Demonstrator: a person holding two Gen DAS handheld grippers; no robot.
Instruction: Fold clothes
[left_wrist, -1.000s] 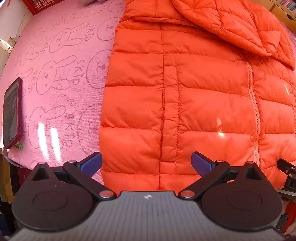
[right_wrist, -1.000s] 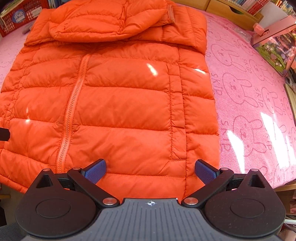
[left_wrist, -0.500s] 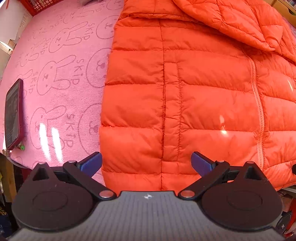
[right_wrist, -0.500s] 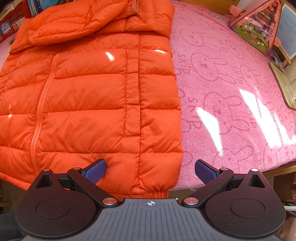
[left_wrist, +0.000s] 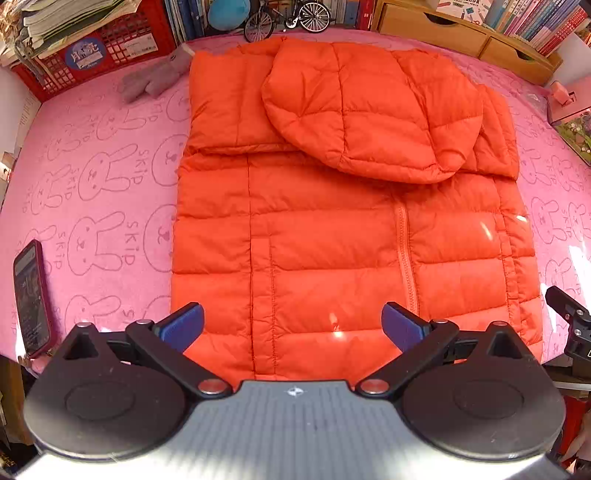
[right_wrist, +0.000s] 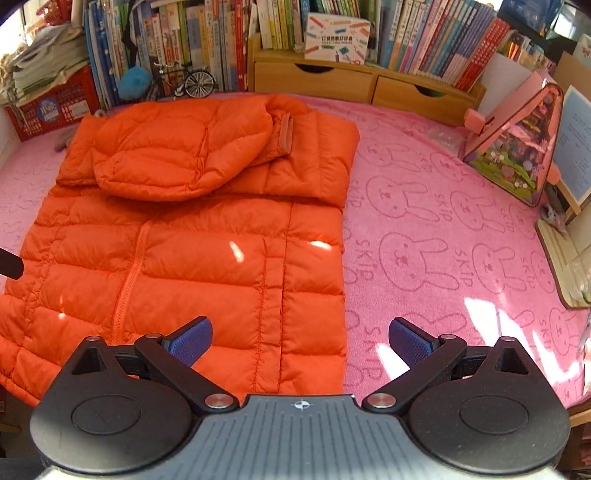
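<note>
One orange puffer jacket (left_wrist: 351, 236), sleeves folded in

The orange puffer jacket (left_wrist: 332, 251) is quilted synthetic cloth, smooth with a slight sheen that catches glints. It lies on a matt, nubby pink towel (right_wrist: 443, 258) printed with rabbits. Each gripper's fingers (right_wrist: 192, 339) carry textured blue rubbery pads on matt black plastic links with bright metal rivets. The phone (left_wrist: 31, 299) screen is glossy.

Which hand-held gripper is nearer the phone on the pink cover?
Left. The left hand-held gripper has the phone just off its left side; the right hand-held gripper sits over the jacket's opposite edge.
</note>
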